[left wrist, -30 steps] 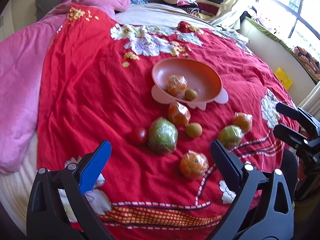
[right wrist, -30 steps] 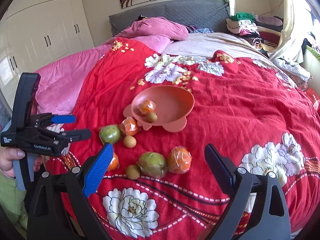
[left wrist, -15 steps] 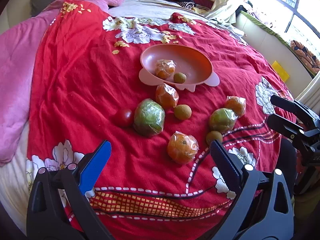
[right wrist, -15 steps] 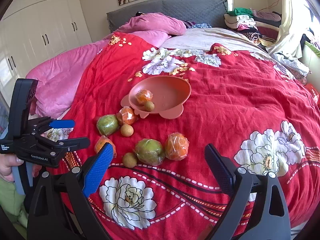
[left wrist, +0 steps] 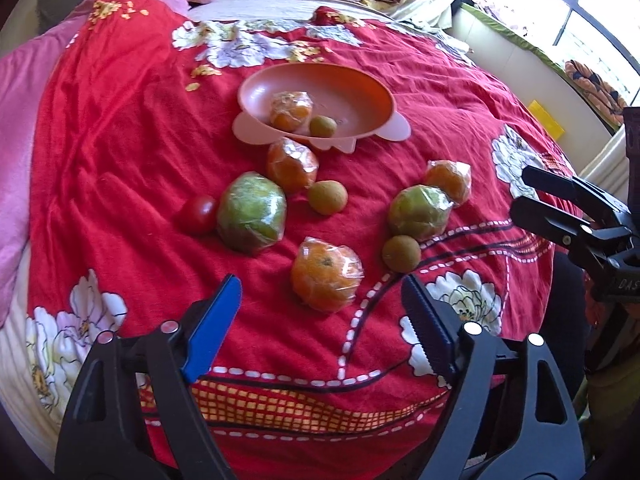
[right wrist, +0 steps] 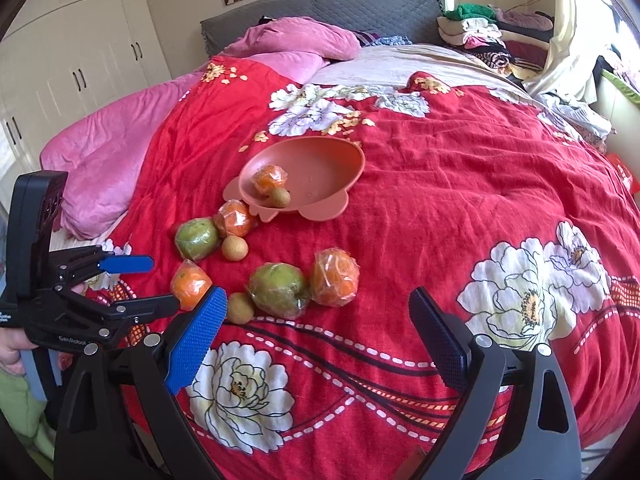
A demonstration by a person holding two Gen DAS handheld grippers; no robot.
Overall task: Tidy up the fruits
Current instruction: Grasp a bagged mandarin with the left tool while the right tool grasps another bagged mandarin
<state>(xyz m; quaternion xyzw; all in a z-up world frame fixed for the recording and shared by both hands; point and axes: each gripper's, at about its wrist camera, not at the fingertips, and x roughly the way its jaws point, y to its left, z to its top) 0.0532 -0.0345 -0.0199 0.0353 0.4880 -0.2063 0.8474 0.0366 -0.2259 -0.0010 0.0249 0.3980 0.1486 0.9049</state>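
Two in bowl: wrapped orange (left wrist: 291, 109) + small brown fruit (left wrist: 323, 126) sit in pink bowl (left wrist: 372, 84).
Left on bedspread (left wrist: 120, 128), L to R: tomato (left wrist: 199, 213), green fruit (left wrist: 252, 212), more oranges, approx 8 loose.
L gripper (left wrist: 322, 304): wide open, empty, nearest orange (left wrist: 326, 274) just ahead.
R gripper (right wrist: 318, 304): wide open, empty.
Progress: early.

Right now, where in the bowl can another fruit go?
The pink plastic bowl is bare across its back and right side. Its front-left corner is crowded by a wrapped orange and a small brown round fruit.
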